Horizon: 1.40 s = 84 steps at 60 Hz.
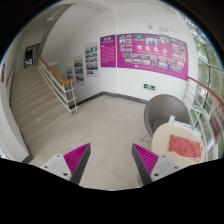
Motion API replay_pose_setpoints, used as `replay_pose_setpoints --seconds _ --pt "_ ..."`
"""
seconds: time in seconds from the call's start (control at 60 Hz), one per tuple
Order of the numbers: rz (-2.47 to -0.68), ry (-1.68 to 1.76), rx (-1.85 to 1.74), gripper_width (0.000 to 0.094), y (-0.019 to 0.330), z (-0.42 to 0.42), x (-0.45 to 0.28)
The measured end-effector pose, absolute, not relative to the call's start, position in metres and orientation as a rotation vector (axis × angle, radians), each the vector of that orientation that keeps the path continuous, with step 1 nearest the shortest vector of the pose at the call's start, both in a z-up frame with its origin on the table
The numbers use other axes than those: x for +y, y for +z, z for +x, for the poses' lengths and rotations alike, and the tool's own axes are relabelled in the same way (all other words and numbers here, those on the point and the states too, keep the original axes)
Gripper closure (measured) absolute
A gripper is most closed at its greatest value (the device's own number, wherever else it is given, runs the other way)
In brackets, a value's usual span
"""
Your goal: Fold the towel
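My gripper (111, 160) is open, its two magenta pads wide apart, and nothing is between them. It points out over a bare tiled floor (105, 125). A pink towel (186, 147) lies on a small white table (172, 131) off to the right, just beyond the right finger (147, 159). The left finger (74, 158) is far from it.
A round white tabletop or chair back (160, 115) stands behind the small table. A staircase (35, 100) with a white railing rises at the left. A magenta poster board (150, 50) hangs on the far wall. Windows run along the right side.
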<state>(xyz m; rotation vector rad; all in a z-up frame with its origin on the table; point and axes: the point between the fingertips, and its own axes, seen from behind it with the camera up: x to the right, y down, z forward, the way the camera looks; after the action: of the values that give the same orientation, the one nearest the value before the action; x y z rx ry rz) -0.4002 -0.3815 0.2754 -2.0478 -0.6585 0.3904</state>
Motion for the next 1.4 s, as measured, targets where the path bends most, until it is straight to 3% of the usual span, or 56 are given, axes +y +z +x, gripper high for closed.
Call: replay_pose_setpoints --seconds 0.1,0.35,0.45,0.817,0.867,0.917,0.967,1.133,1.267,1.4 --pt "-2.077 0.384 -0.665 0.0076 0.261 -0.395 -0.381" --pt "-2.207 0.242 -0.595 0.0080 0.177 -0.337 -0.324" --pt "-2.256 0.113 -0.498 0.0082 0.124 -0.284 -0.263" --pt "-2.256 -0.086 -0.261 0.0100 0.031 -0.153 -0.014" --pt "-2.285 -0.073 -0.256 0.0143 0.015 -0.150 -0.001" --pt "-2.317 -0.071 -0.260 0.0245 -0.002 -0.148 0.007" --pt "-2.347 -0.086 -0.275 0.0394 -0.016 -0.142 0.011" --pt "-2.304 -0.141 -0.361 0.0857 -0.013 -0.137 0.018" --pt "-2.323 -0.110 -0.350 0.0894 -0.018 -0.138 0.021" --pt "-2.345 0.065 -0.260 0.0897 0.008 -0.169 0.013"
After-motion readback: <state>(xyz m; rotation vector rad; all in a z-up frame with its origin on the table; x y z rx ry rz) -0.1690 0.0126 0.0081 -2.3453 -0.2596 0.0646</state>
